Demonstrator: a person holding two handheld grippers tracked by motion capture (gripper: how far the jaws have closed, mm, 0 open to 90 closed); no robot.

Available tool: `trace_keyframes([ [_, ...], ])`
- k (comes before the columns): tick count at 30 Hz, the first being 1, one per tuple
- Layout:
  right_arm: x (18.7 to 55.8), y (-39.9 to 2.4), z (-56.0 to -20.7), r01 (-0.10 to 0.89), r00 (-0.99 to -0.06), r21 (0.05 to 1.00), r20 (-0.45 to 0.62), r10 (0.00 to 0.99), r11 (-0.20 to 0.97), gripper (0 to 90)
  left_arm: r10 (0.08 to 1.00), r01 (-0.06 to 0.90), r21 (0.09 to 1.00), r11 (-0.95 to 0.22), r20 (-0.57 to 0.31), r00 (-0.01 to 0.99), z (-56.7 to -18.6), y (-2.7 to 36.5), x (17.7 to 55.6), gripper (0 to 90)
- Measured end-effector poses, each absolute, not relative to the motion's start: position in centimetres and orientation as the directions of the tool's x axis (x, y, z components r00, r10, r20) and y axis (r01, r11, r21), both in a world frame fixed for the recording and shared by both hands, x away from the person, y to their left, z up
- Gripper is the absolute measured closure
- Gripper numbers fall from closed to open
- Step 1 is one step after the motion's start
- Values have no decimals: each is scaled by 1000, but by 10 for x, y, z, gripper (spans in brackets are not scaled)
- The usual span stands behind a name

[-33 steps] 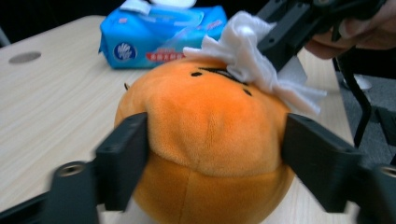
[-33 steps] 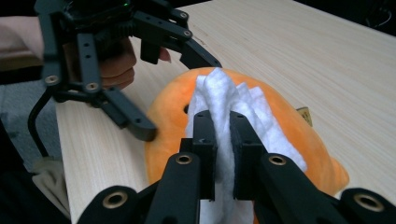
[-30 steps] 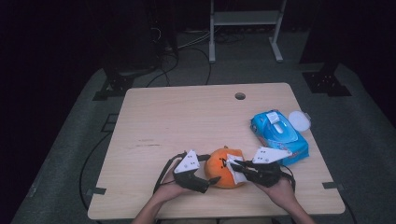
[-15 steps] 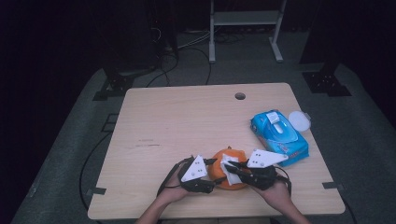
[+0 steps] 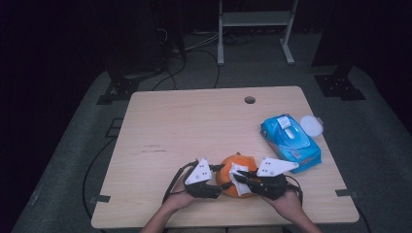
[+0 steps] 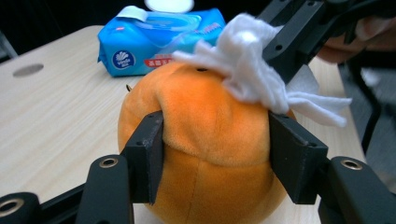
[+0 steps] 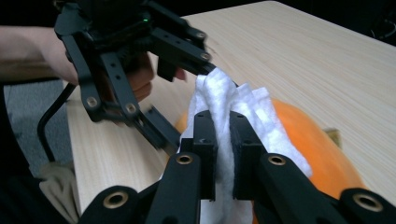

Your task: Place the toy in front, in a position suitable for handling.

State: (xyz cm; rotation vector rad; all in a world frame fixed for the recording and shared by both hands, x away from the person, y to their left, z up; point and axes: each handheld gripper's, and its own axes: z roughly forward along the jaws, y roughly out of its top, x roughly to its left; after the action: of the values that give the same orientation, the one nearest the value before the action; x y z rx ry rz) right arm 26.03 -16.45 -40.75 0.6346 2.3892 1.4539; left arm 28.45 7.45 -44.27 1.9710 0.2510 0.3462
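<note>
**Both claws on the plush orange at the near edge of the worktop**

Your left claw (image 6: 212, 154) has just been closing and now grips the round orange plush fruit (image 6: 210, 140): its two black pads (image 6: 148, 154) press into the soft sides, and the velvety fabric dents and bulges between them. Your right claw (image 7: 223, 154) is pressed together on a crumpled white wipe (image 7: 224, 102), a fluffy, fibrous sheet pinched upright between the pads and draped over the top of the fruit. In the left gripper view that wipe (image 6: 252, 70) lies bunched on the fruit's crown, with the right claw's black arm above it.

From the high view, the fruit (image 5: 236, 175) sits on the worktop (image 5: 194, 126) near its front edge, between your left claw (image 5: 216, 179) and right claw (image 5: 243, 178), each topped by a grey three-cornered plate. Just beyond the right claw lies a blue plastic pack of wet wipes (image 5: 290, 141), glossy and soft-sided, with a round white lid (image 5: 311, 125) beside it.

The worktop is pale wood-grain with a small round hole (image 5: 249, 100) near its far edge. It stands on grey carpet (image 5: 73, 160) in a dark room, with black cables (image 5: 194, 53) and a pale metal stand (image 5: 255, 29) behind it.
</note>
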Motion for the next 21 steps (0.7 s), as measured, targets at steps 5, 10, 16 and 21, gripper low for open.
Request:
trace_keyframes([
  [5,269,-174,-405,228,-835,892,-27,549,391,822,324,28,914,-404,115,939,-444,75,284,396],
  [10,278,-188,-414,277,-818,874,-3,575,400,823,410,240,919,-313,-97,907,-441,76,298,189],
  [16,268,-179,-412,258,-840,869,-14,543,422,822,385,207,912,-354,-59,921,-445,74,294,308],
  [21,274,-179,-399,240,-837,892,-9,547,382,823,298,0,898,-440,145,944,-441,62,276,373],
])
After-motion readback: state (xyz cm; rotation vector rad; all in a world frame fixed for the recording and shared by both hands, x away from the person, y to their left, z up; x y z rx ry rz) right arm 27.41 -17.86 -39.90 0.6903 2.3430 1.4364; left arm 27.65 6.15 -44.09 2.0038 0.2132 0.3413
